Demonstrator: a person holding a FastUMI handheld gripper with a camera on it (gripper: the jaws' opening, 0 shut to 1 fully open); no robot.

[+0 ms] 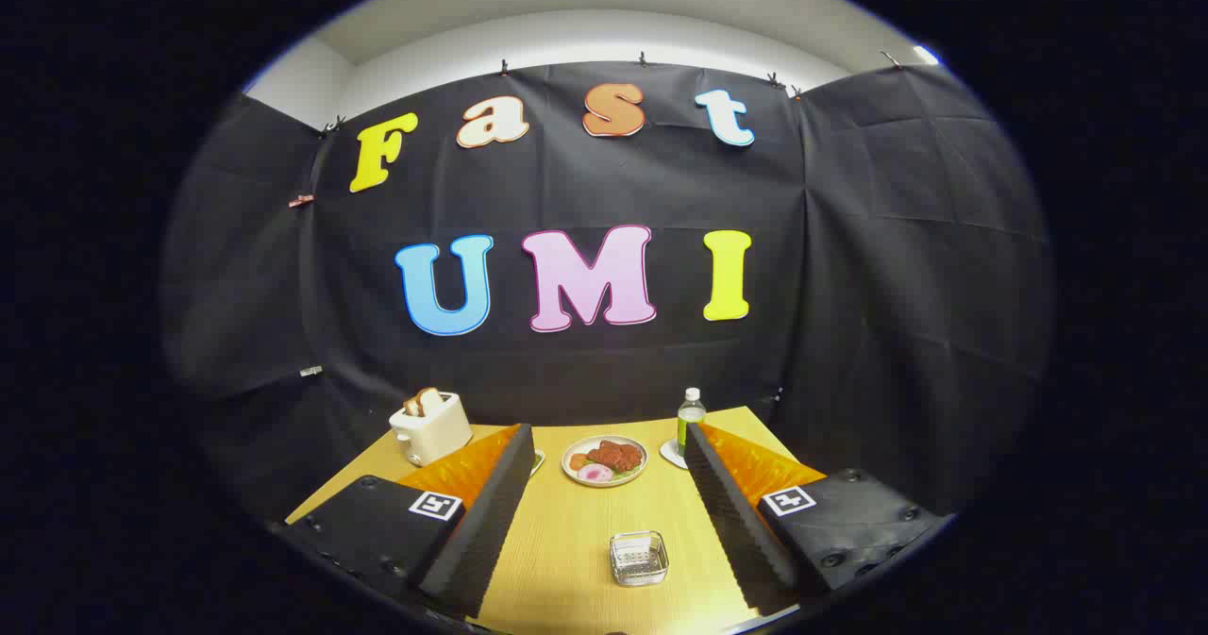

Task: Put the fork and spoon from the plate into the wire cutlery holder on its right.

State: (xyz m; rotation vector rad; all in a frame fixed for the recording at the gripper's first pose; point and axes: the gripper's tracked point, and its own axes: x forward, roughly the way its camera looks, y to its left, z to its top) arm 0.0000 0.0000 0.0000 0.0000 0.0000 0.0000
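Gripper (pixel 604 484) fingers spread wide, nothing between pads. Wire cutlery holder (pixel 639 558) lower centre, between fingers, on wooden table (pixel 566 559). Plate (pixel 604 460) w/ food beyond (fork, spoon not discernible) — toaster (pixel 430 426) left, bottle (pixel 691 418) right.

So the gripper (pixel 604 484) is just hanging up in the air, fingers spread wide with nothing between them. Left finger (pixel 481 512) leans toward 1 o'clock, right finger (pixel 731 512) toward 11, so the tips angle in toward each other a bit.
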